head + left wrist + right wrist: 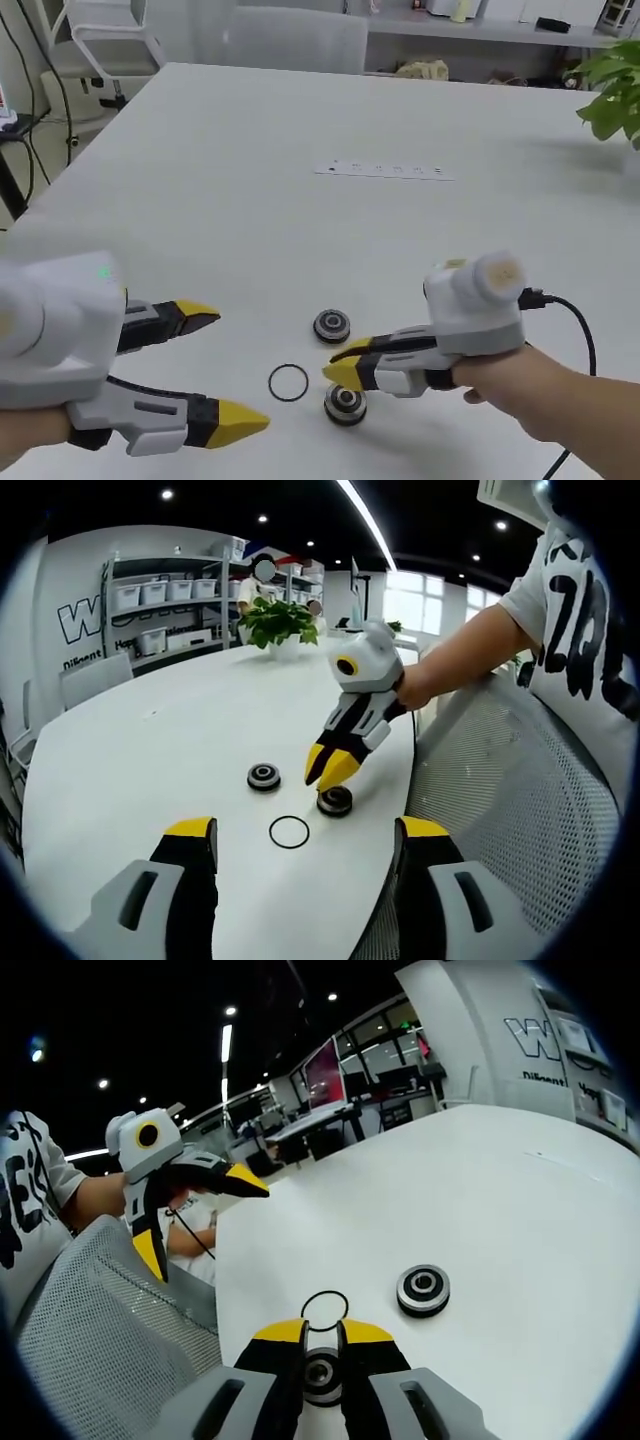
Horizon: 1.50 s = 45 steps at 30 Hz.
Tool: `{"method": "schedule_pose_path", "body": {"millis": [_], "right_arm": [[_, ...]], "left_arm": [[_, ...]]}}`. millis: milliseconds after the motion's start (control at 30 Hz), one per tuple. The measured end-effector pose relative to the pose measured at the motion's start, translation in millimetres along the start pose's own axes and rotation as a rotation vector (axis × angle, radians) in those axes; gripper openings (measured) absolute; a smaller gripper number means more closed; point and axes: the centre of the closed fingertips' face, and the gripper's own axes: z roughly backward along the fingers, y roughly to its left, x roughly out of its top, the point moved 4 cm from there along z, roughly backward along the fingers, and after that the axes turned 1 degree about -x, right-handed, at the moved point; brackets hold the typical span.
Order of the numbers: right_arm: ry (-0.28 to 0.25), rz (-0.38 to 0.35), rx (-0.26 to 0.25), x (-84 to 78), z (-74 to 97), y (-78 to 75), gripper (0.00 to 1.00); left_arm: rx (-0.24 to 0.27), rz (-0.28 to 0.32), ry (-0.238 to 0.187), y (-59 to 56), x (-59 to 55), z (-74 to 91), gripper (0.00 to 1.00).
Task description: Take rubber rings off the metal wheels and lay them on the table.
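A loose black rubber ring (288, 382) lies flat on the white table (300, 200). Two metal wheels with dark rims sit close by: the far wheel (332, 325) and the near wheel (345, 403). My right gripper (343, 363) hovers just above the near wheel (322, 1375), which shows through the narrow slit between its nearly closed jaws; nothing is held. My left gripper (228, 370) stands wide open left of the ring (289, 832), with nothing between its jaws. The left gripper view shows the right gripper (332, 768) over the near wheel (334, 800), with the far wheel (264, 776) beyond.
A small printed strip (385, 170) lies on the table further out. A potted plant (612, 95) is at the far right and a chair (100, 40) at the far left. A cable (580, 335) trails from the right gripper. A mesh chair (520, 780) stands at the near edge.
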Motion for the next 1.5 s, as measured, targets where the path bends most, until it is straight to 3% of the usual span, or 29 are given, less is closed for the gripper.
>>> {"method": "schedule_pose_path", "body": {"millis": [400,1133,1500], "right_arm": [[0.017,0.019,0.0,-5.0,12.4,0.6,0.11],[0.036,0.036,-0.016,-12.8,33.1,-2.1,0.12],[0.08,0.077,-0.01,-22.2,34.2,-0.5,0.12]], "left_arm": [[-0.039,-0.04,0.007,-1.0,9.0,-13.7,0.7],[-0.091,-0.03,-0.024,-0.4,25.6,-29.3,0.66],[-0.123,-0.048,0.004,-3.2,23.7,-41.2,0.63]]}}
